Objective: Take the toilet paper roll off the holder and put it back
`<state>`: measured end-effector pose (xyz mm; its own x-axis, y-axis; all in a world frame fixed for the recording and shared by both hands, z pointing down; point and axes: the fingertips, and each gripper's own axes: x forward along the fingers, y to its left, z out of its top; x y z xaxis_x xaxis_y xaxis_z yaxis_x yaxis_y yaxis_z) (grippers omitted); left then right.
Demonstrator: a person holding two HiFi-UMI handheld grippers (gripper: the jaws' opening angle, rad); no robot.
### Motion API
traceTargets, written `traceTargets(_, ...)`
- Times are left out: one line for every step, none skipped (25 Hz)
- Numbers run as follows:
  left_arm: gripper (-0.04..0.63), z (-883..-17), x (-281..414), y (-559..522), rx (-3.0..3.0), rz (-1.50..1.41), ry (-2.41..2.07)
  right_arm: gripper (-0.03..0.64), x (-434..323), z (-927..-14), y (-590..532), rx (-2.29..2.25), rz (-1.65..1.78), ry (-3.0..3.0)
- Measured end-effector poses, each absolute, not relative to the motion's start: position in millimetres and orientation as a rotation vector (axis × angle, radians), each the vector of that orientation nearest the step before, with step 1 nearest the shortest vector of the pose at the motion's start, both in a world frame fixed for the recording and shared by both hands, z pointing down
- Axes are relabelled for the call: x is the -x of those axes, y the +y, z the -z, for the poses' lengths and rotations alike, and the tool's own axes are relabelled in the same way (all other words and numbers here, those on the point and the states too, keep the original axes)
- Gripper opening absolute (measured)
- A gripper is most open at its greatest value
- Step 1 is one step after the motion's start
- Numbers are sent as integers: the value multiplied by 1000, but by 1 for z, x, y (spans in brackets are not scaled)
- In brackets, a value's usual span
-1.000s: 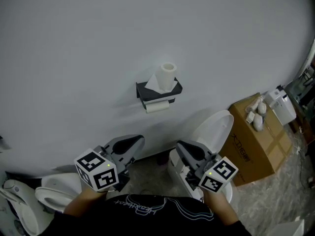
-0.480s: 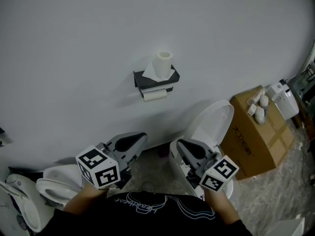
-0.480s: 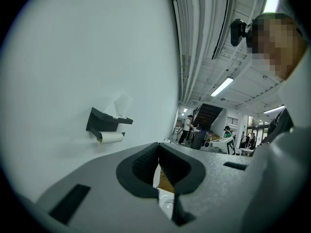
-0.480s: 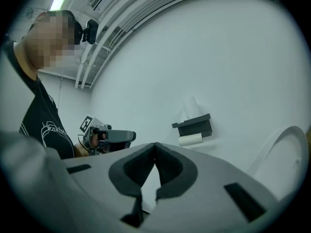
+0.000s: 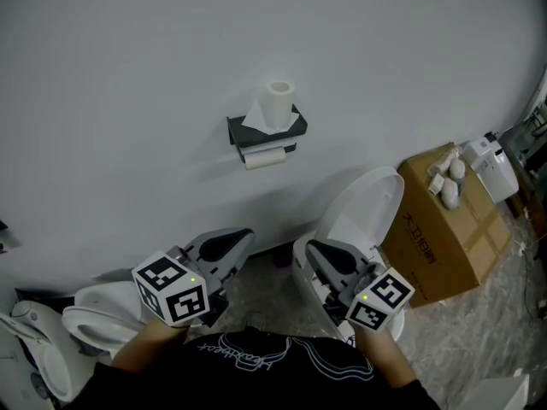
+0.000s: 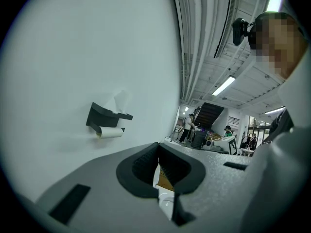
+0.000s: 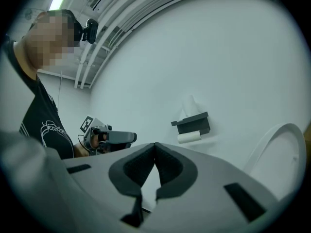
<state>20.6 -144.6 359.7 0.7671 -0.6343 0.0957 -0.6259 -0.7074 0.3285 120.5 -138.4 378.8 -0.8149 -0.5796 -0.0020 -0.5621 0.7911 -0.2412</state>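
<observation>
A dark wall holder (image 5: 266, 135) carries one white toilet paper roll (image 5: 265, 157) on its bar underneath. A second roll (image 5: 275, 105) stands upright on its top shelf, with a loose sheet hanging. Both grippers are held low and well short of the wall. My left gripper (image 5: 239, 237) is shut and empty, its tips meeting (image 6: 158, 147), and the holder (image 6: 104, 116) shows far off to its upper left. My right gripper (image 5: 312, 250) is also shut with nothing in it (image 7: 155, 147). From there the holder (image 7: 193, 123) and hung roll (image 7: 189, 137) lie ahead to the right.
A white toilet with its lid raised (image 5: 363, 220) stands below and right of the holder. A cardboard box (image 5: 444, 229) with small items on top is further right, beside a white appliance (image 5: 489, 173). Another toilet bowl (image 5: 94, 314) sits at the lower left.
The holder and rolls sit a little higher and further left in the head view than before. Both grippers stay in nearly the same place, still shut.
</observation>
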Motion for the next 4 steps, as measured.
traceTargets(5,-360,-21,-144,-2620,33,-969,5,-121,-379,-137,925,354,2901)
traceTargets(5,-361,-21,-143,-2618,31,-971,5,-121,-379,-136,924,355,2901)
traceTargets(5,-361,-20,-142,-2615,29,-973,5,-121,-379,-135,924,356,2901)
traceTargets(5,-362,-20,-142,-2613,27,-975,5,-121,-380,-134,923,358,2900)
